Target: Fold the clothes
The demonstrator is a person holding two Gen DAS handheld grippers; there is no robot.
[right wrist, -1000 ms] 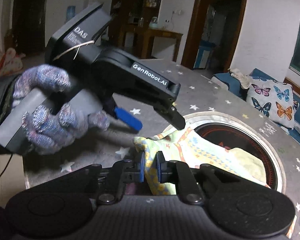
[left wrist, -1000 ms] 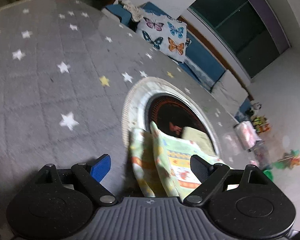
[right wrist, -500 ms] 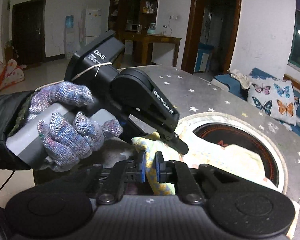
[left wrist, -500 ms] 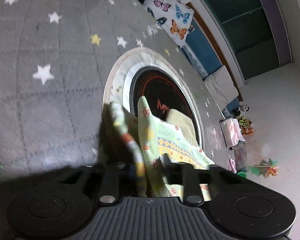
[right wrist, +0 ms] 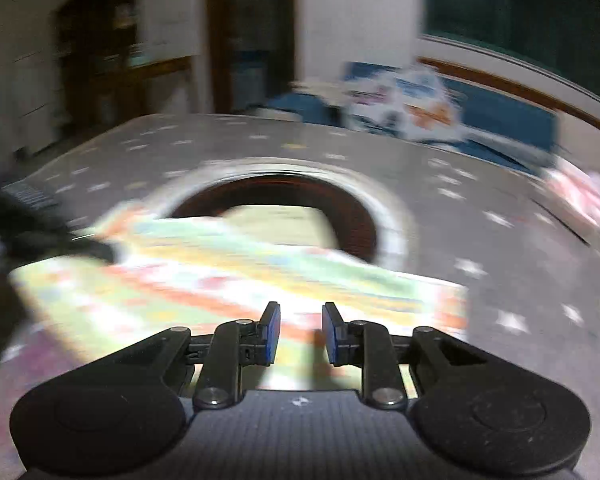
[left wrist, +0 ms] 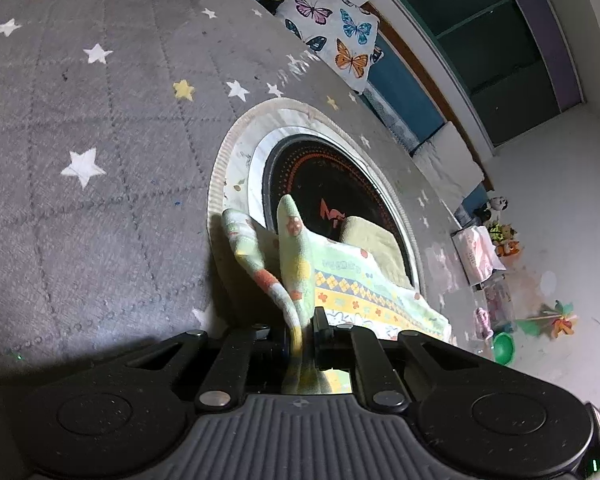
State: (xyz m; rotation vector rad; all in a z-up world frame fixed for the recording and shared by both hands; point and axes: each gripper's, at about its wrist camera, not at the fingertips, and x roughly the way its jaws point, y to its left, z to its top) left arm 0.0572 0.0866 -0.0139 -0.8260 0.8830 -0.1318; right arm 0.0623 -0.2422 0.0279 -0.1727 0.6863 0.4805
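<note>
The left gripper is clamped on a bunched edge of the patterned garment, the cloth pinched between its pads and rising ahead of them in two upright folds. The right gripper has nothing between its blue pads; its jaws are opening, with a clear gap between them, and its view is smeared by motion.

Under both lies the grey star-printed cover, spreading far ahead and to the left of the left gripper. Set into it, just beyond the raised folds, is a round dark well with a pale ring. Past the cover's far edge stands a butterfly cushion.

The garment runs from the left gripper's pinch away to the right and forward, over the near lip of the well. In the right wrist view it lies flat directly ahead of and below the open jaws, its long side stretching crosswise, left to right. So the left gripper holds one end, and the free end lies nearer the right gripper, which likely needs a fresh hold there before any fold.
</note>
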